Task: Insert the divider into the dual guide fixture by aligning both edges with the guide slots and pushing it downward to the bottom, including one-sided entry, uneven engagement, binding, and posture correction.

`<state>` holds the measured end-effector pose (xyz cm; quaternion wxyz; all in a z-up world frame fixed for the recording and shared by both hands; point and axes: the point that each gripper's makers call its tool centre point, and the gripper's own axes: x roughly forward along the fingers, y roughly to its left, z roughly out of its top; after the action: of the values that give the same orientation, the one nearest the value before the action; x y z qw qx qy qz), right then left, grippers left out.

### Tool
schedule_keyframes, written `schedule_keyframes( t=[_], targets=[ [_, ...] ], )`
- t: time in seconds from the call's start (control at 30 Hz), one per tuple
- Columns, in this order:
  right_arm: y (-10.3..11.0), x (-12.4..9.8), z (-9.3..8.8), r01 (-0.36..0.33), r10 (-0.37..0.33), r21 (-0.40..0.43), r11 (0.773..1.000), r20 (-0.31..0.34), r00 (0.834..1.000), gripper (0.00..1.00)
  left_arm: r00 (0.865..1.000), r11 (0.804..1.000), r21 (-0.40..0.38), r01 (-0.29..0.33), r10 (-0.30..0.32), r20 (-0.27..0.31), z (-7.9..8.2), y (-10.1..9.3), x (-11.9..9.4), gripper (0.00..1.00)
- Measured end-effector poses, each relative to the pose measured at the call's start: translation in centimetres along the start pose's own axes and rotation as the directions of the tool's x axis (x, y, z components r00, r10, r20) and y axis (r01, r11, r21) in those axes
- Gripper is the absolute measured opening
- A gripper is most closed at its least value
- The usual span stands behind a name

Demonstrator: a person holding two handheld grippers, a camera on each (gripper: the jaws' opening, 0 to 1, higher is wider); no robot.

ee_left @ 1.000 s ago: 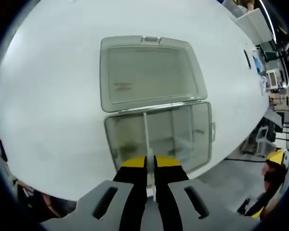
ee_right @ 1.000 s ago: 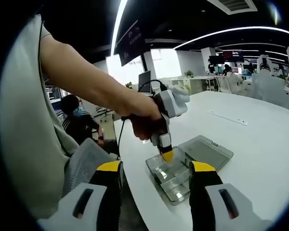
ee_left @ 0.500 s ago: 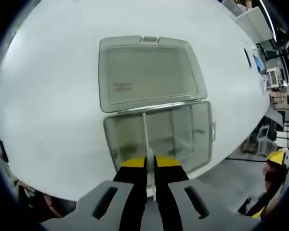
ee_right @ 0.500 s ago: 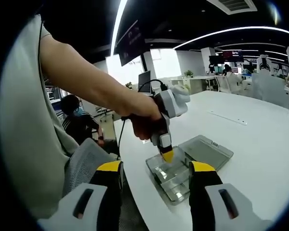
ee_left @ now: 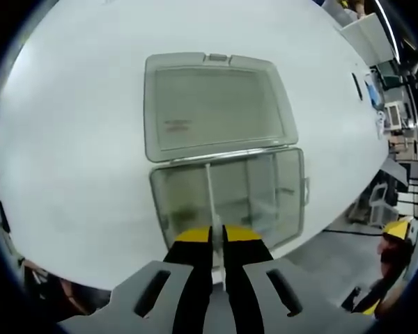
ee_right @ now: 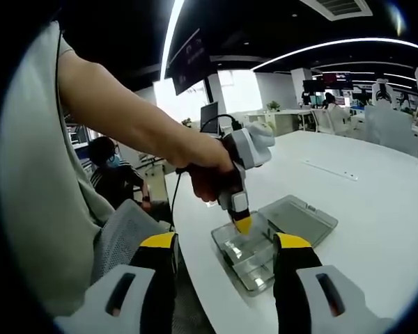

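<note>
Gripping the divider [ee_left: 210,202], left claw [ee_left: 217,236] stands over the box [ee_left: 292,202]; right claw [ee_right: 226,254] wide; lid lettering unreadable.

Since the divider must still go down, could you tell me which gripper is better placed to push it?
Left: the left gripper already pinches the divider above the box; the right gripper hangs open, away.

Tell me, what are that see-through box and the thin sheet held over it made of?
The box and its open lid look like clear, slightly smoky plastic: the white table shows through them, and the rims look moulded. The divider, pinched by the left gripper, appears to be a thin, stiff, pale plastic sheet; seen edge-on, its finish is hard to tell.
</note>
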<state>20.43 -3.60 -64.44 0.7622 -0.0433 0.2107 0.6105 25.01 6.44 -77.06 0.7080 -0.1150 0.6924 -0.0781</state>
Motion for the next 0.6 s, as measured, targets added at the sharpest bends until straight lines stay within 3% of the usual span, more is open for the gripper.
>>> schedule_keyframes(
  t=[0.6],
  targets=[
    [-0.08,0.09,-0.12,0.001,-0.001,0.003,1.0,-0.002,1.0,0.51,1.0,1.0,0.023,-0.013,0.013,-0.007,0.03,0.16,0.03,0.01]
  ],
)
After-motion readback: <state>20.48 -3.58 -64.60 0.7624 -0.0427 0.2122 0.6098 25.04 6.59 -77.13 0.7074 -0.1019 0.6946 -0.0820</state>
